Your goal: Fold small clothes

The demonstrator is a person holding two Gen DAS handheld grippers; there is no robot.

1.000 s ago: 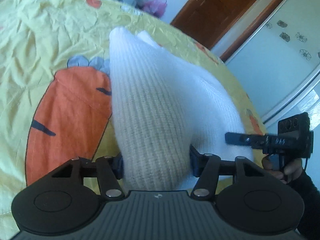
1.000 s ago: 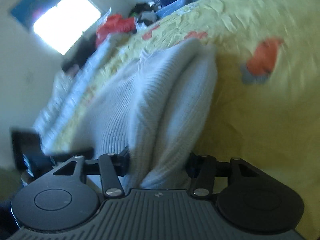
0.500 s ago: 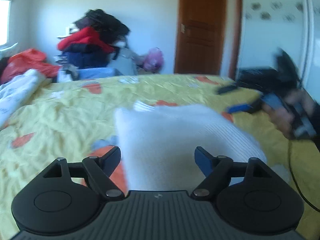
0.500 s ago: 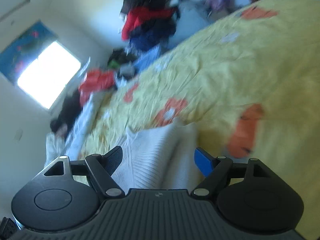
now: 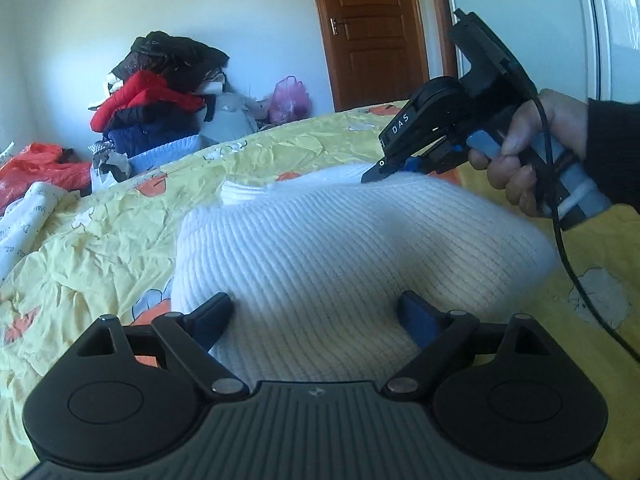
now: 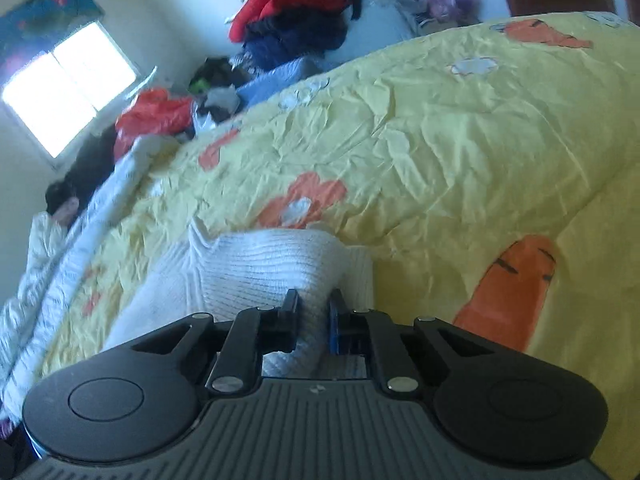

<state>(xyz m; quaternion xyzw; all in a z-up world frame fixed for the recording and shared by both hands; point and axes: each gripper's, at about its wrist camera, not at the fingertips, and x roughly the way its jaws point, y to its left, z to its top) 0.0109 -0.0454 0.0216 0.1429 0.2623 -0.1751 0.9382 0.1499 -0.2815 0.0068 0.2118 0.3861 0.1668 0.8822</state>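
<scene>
— What sort of place is this?

— A bedroom in a home. A wide bed fills most of the view, covered with a crumpled yellow sheet printed with orange carrots and flowers.

— Anything besides the bed?

— A brown wooden door with a metal handle, plain pale walls, a bright window, and a heap of clothes piled in the corner, red, black and navy, beside a pink plastic bag. It looks lived-in and untidy.
</scene>
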